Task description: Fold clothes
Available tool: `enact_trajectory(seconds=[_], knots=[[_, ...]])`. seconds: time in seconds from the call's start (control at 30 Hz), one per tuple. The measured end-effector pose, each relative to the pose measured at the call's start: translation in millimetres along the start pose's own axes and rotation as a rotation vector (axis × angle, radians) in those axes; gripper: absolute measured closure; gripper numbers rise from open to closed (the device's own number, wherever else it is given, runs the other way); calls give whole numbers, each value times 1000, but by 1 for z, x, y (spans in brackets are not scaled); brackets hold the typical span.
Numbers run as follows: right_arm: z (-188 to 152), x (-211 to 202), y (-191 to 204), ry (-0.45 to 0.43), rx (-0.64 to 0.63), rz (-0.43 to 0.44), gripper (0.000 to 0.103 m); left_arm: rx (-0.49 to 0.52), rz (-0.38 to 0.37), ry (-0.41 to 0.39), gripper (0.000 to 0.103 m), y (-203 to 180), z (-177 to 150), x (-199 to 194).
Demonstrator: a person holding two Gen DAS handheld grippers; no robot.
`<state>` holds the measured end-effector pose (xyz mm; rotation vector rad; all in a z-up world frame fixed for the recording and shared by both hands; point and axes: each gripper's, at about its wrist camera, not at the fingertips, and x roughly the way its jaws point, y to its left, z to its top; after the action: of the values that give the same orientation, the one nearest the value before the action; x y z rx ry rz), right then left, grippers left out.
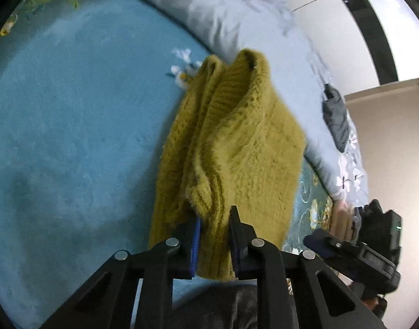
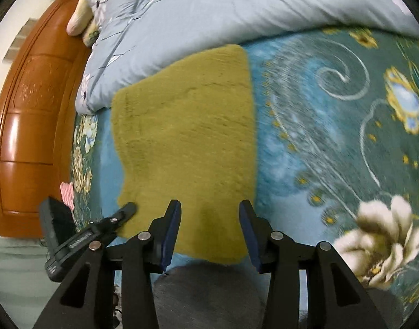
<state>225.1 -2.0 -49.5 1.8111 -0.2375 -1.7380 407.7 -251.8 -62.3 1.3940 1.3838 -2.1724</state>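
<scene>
A mustard-yellow knitted sweater (image 1: pixel 231 148) lies on a blue floral bedspread (image 1: pixel 72 126). My left gripper (image 1: pixel 214 219) is shut on the sweater's near edge, the knit bunched between its fingers. In the right wrist view the sweater (image 2: pixel 187 142) lies flat as a rough rectangle. My right gripper (image 2: pixel 209 213) is open and empty just above the sweater's near edge. The left gripper also shows in the right wrist view (image 2: pixel 124 211) at the sweater's near left corner. The right gripper shows in the left wrist view (image 1: pixel 319 242) at lower right.
A pale grey-blue quilt (image 2: pixel 209 16) is heaped along the bed's far side, against the sweater's far edge. A brown wooden headboard (image 2: pixel 31 126) stands at the left. A dark grey garment (image 1: pixel 335 120) lies on the quilt. A grey garment (image 2: pixel 209 296) lies under the grippers.
</scene>
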Motion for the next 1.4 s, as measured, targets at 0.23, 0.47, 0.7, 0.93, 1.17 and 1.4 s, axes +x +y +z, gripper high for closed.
enact_trajectory(seconds=[0.23, 0.47, 0.7, 0.93, 1.17, 1.4], knots=[[-13, 16, -12, 42, -21, 37, 51, -112, -1, 18, 81, 39, -13, 14], [-14, 35, -29, 54, 5, 90, 49, -129, -38, 40, 56, 43, -11, 3], [-14, 58, -44, 87, 65, 181, 49, -176, -123, -50, 37, 60, -13, -47], [-19, 71, -49, 103, 121, 252, 48, -149, -133, -188, 23, 61, -4, -78], [-19, 64, -33, 86, 91, 204, 71, -73, -72, -146, 21, 46, -6, -67], [1, 26, -26, 82, -5, 247, 75, -47, -83, -110, 21, 37, -7, -63]])
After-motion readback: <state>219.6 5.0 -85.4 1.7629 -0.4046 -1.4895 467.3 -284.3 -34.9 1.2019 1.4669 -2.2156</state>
